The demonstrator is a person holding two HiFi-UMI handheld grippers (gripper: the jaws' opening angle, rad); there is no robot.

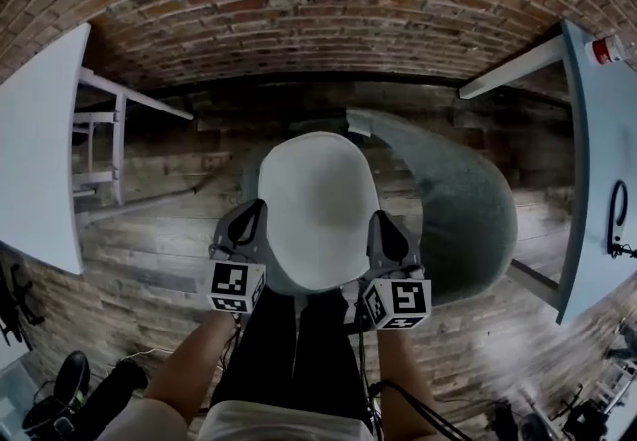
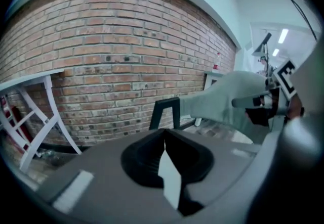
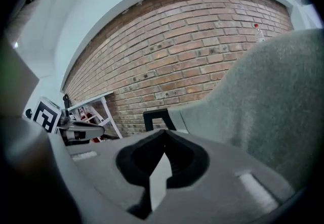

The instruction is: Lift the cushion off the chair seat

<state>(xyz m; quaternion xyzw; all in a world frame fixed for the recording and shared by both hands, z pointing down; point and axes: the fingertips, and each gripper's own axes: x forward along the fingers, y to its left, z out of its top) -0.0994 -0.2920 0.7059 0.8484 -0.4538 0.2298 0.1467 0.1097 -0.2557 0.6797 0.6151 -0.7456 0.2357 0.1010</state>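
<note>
A white oval cushion (image 1: 317,205) sits in the middle of the head view, just ahead of my legs. My left gripper (image 1: 246,230) is shut on its near left edge, and my right gripper (image 1: 388,235) is shut on its near right edge. In the left gripper view a thin white strip of cushion (image 2: 169,177) is pinched in the left gripper (image 2: 165,139). The right gripper view shows the same white strip (image 3: 158,182) in the right gripper (image 3: 163,142). The grey-green chair (image 1: 468,210) curves round behind and to the right of the cushion. Whether the cushion touches the seat is hidden.
A red brick wall (image 1: 318,1) runs across the far side. White tables stand at the left (image 1: 40,150) and the right (image 1: 597,160), the right one with a red-capped bottle (image 1: 604,51). Dark wooden floor (image 1: 149,250) lies around the chair. Cables and dark gear (image 1: 70,389) lie near my feet.
</note>
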